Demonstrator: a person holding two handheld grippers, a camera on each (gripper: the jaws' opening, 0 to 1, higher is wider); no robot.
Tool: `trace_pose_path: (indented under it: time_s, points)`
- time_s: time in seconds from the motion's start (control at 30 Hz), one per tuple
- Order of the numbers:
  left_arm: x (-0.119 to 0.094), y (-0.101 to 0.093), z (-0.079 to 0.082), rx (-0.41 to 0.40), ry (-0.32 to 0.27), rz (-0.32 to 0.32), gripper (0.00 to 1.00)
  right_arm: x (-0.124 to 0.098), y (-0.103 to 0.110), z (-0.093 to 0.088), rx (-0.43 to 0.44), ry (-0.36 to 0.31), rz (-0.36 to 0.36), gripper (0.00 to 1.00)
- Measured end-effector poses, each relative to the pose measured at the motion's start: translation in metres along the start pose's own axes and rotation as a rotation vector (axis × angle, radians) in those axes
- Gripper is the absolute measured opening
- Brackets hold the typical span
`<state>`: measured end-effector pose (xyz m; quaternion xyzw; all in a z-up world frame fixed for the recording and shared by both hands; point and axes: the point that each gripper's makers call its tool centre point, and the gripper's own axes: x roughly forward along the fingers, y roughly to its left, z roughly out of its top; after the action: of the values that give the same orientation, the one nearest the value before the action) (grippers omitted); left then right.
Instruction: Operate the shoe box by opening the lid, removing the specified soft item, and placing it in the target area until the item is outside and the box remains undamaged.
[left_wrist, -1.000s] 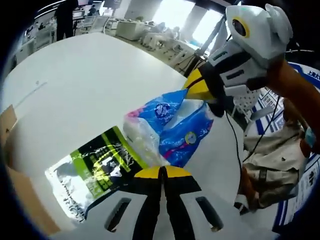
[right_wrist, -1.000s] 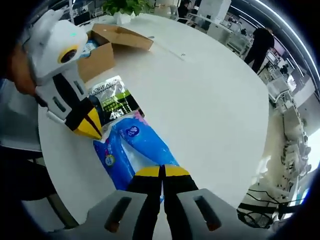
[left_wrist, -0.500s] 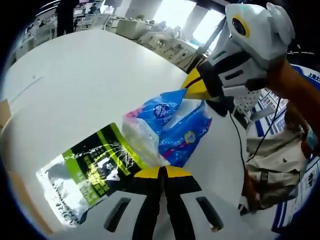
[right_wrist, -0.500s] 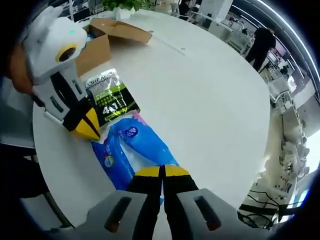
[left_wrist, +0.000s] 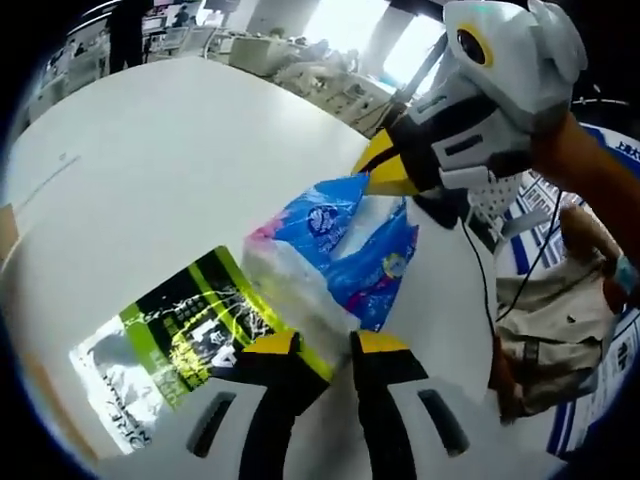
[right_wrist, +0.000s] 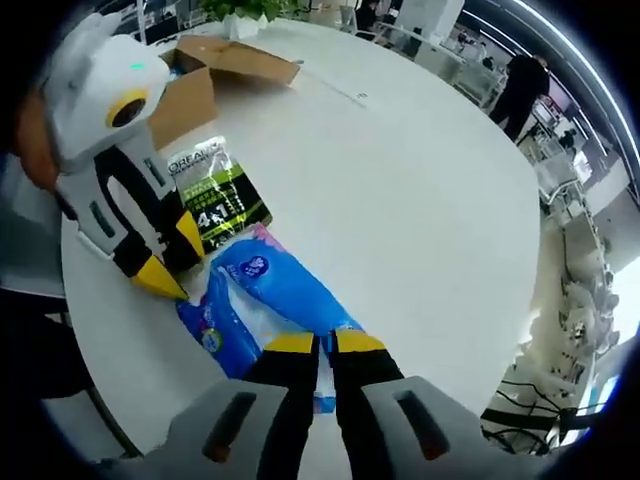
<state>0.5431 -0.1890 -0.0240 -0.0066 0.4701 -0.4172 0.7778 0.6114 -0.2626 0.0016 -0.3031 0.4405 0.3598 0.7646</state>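
Now both of your grippers have let go: half a second ago each pair of jaws was pinched shut on an end of the soft blue plastic pack of tissues (left_wrist: 345, 255), and in this moment the left gripper (left_wrist: 322, 345) stands with its jaws parted around the pack's pale end, while the right gripper (right_wrist: 322, 345) shows a narrower gap at the opposite, blue end. That reads as the release, so the placing step looks finished or nearly so; the pack lies flat on the round white table (right_wrist: 420, 200), outside the brown cardboard shoe box (right_wrist: 195, 90), which sits open well beyond it near the table's edge with no damage visible. Relative to the pack, the black and green foil pouch (right_wrist: 215, 195) lies just beside it on the side toward the box, touching or overlapping its corner. The pack's long axis runs from one gripper to the other, its pink-edged end pointing toward the pouch and the box. Judging from this, you only need to draw both tools back without snagging the wrapper.
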Motion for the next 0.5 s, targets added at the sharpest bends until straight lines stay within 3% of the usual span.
trace_pose_path:
  time_s: [0.27,0.5]
  points:
    - [-0.012,0.001,0.006,-0.001,-0.021,-0.003,0.23,-0.002,0.001,0.005,0.004,-0.006,-0.005,0.13]
    - [-0.039,-0.013,0.021,0.021,-0.073,-0.022,0.22,-0.016,0.002,0.009,-0.006,-0.006,-0.017,0.16]
